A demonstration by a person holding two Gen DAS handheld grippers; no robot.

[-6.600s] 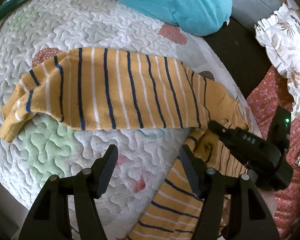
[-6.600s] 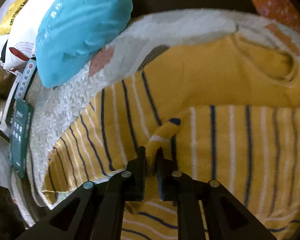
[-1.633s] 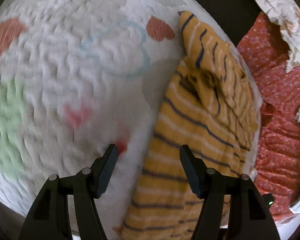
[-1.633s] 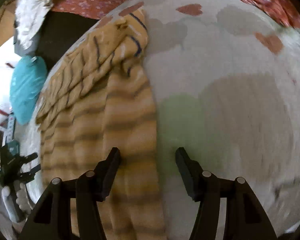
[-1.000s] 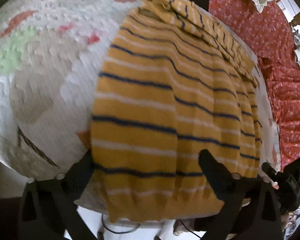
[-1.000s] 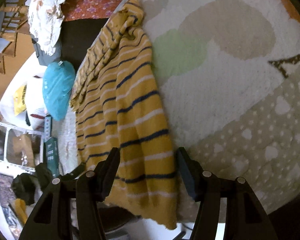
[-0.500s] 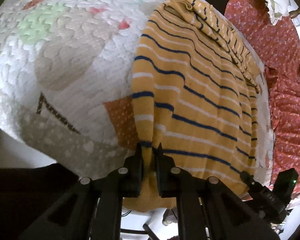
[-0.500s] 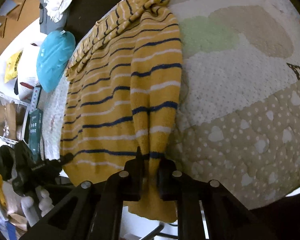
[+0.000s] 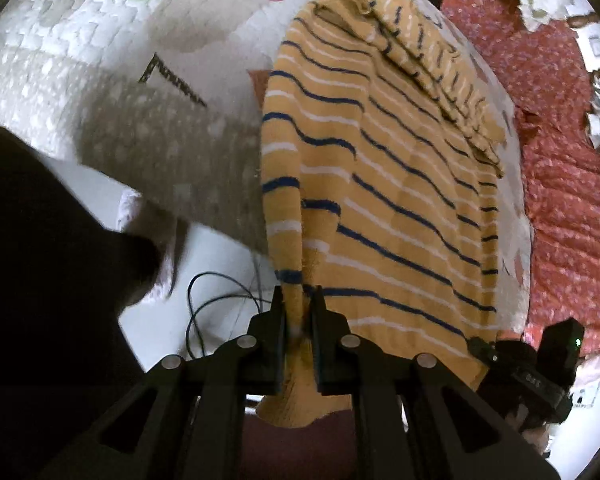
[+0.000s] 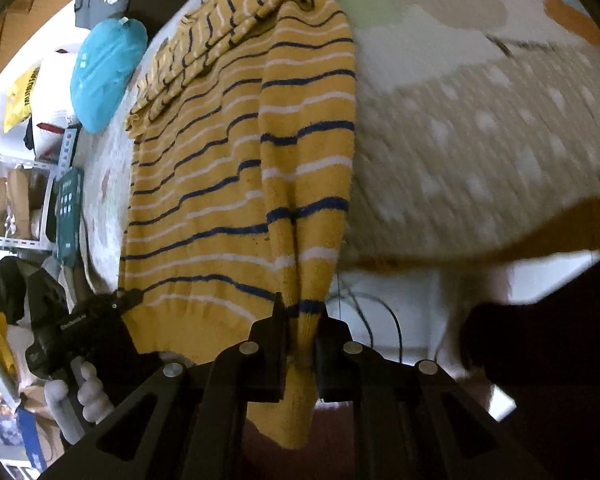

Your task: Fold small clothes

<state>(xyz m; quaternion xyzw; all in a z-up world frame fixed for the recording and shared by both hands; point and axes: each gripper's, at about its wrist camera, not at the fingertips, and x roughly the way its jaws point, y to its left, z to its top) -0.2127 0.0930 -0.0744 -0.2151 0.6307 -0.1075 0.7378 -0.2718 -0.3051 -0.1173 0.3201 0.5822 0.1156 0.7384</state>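
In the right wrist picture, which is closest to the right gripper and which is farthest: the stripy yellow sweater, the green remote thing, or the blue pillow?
From the right gripper:
1. Yellow knitted sweater with navy and white stripes, pinched in its jaws.
2. Dark green remote-like box, left, at the bed's edge.
3. Turquoise pillow, upper left, farthest.

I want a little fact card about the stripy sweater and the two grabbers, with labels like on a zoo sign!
Sweater: yellow sweater with dark blue and white stripes
Where: lying on a quilt, its bottom edge hanging off the side
Left gripper: jaws shut on one bottom corner
Right gripper: jaws shut on the other bottom corner
Sleeves: bunched at the far end
Nearby: blue pillow, red flowery blanket
Below the edge: black cable on a pale floor
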